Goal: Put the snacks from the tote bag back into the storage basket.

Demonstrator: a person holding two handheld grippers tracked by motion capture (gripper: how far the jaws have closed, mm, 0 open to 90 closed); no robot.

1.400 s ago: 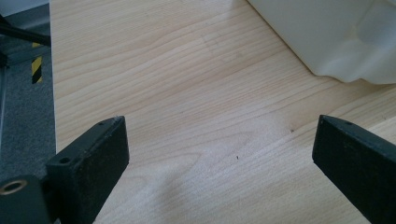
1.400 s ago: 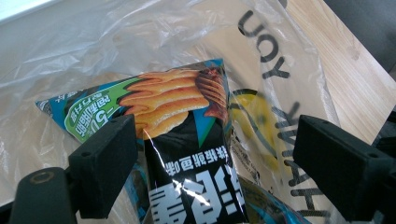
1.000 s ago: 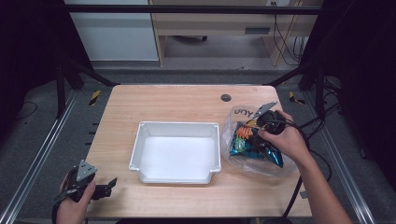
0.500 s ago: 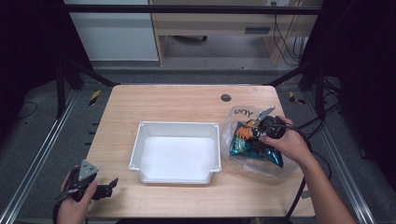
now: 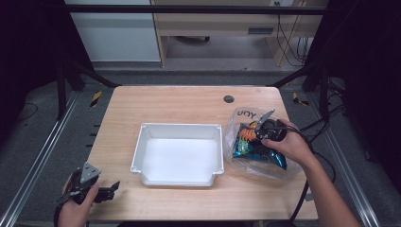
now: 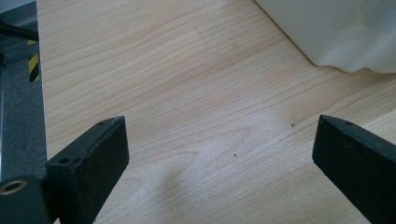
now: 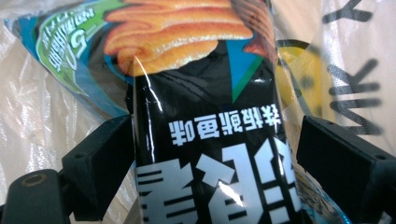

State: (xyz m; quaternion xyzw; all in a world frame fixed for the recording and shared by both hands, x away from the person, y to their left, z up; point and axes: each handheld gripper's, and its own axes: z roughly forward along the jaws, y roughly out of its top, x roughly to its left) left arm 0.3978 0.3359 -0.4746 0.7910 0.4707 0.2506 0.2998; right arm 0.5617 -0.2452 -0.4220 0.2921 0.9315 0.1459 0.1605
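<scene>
The right hand-held gripper (image 5: 263, 126) reaches into a clear plastic bag (image 5: 246, 116) at the right side of the wooden surface (image 5: 189, 101), its jaws having just been opening; in the right gripper view they stand wide on either side of a black and blue snack packet (image 7: 210, 140), the left jaw at the packet's edge and the right jaw just clear, so the grip is released. The left hand-held gripper (image 5: 106, 191) hovers over the near left corner of the surface, spread wide and holding nothing, beside the white plastic tray (image 5: 142, 146) in the middle.
</scene>
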